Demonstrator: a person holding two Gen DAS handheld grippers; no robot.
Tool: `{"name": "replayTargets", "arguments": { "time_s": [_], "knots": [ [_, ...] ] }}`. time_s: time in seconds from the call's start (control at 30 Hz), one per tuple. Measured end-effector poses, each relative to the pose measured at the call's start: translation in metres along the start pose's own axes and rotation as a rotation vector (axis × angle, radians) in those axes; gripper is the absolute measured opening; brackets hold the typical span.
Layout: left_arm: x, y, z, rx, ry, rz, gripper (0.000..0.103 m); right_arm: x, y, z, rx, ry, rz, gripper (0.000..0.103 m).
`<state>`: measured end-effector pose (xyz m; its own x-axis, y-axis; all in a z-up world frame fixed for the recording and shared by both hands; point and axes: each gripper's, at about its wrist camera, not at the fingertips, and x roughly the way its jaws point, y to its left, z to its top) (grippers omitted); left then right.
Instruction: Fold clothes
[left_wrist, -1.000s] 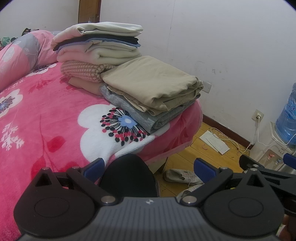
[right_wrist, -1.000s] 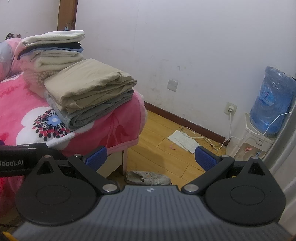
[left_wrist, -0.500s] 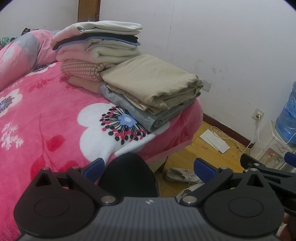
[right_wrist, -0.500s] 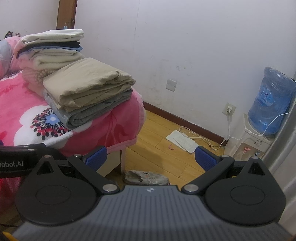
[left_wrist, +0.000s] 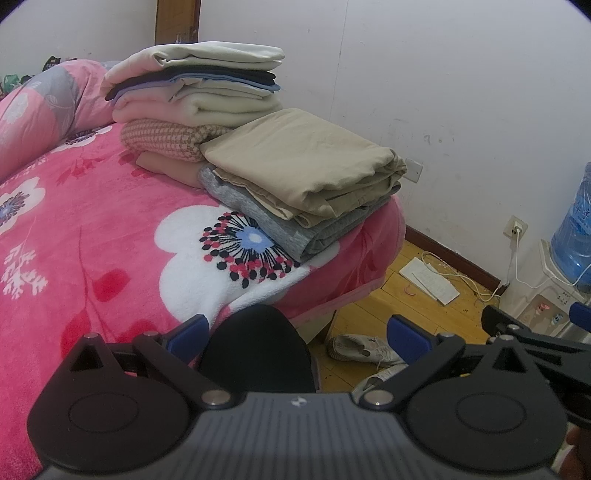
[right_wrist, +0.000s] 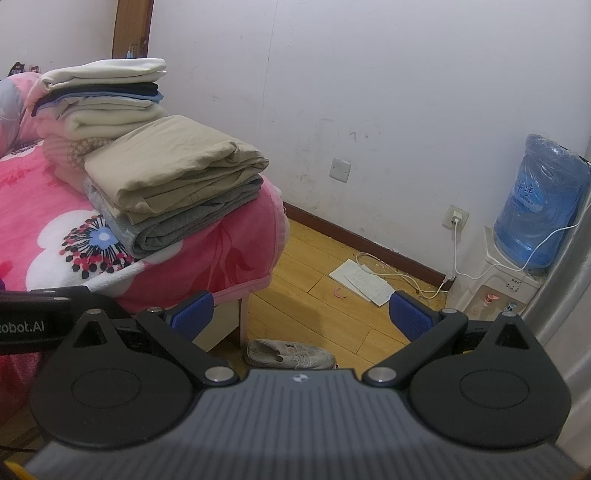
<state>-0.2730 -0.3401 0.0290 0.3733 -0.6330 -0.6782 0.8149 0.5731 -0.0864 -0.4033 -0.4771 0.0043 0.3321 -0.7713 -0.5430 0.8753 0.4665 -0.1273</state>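
Note:
A folded beige garment (left_wrist: 303, 162) lies on a folded grey one (left_wrist: 295, 229) at the bed's far corner; both show in the right wrist view (right_wrist: 173, 166). Behind them stands a taller stack of folded clothes (left_wrist: 199, 88), also seen in the right wrist view (right_wrist: 103, 99). My left gripper (left_wrist: 297, 332) is open and empty above the bed's near edge. My right gripper (right_wrist: 299, 314) is open and empty over the floor beside the bed. A black rounded object (left_wrist: 258, 347) sits between the left fingers.
The bed carries a pink flowered blanket (left_wrist: 92, 236). On the wooden floor lie a grey shoe (right_wrist: 291, 354), a paper sheet (right_wrist: 364, 282) and a white cable. A water dispenser with a blue bottle (right_wrist: 539, 203) stands by the white wall at right.
Both views drifted slightly; the folded piles sit a touch farther left in the right wrist view. Both grippers stay open and empty.

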Motion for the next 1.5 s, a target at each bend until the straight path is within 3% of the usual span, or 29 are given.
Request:
{"name": "replayTargets", "arguments": {
  "time_s": [0.5,1.5],
  "knots": [
    [-0.003,0.012,0.015,-0.027,-0.022,0.021,0.103,-0.002,0.011,0.019,-0.058,-0.029,0.017,0.102],
    [0.009,0.018,0.025,-0.023,-0.018,0.052,0.103,0.023,0.025,0.029,-0.079,0.039,0.08,0.102]
  ]
}}
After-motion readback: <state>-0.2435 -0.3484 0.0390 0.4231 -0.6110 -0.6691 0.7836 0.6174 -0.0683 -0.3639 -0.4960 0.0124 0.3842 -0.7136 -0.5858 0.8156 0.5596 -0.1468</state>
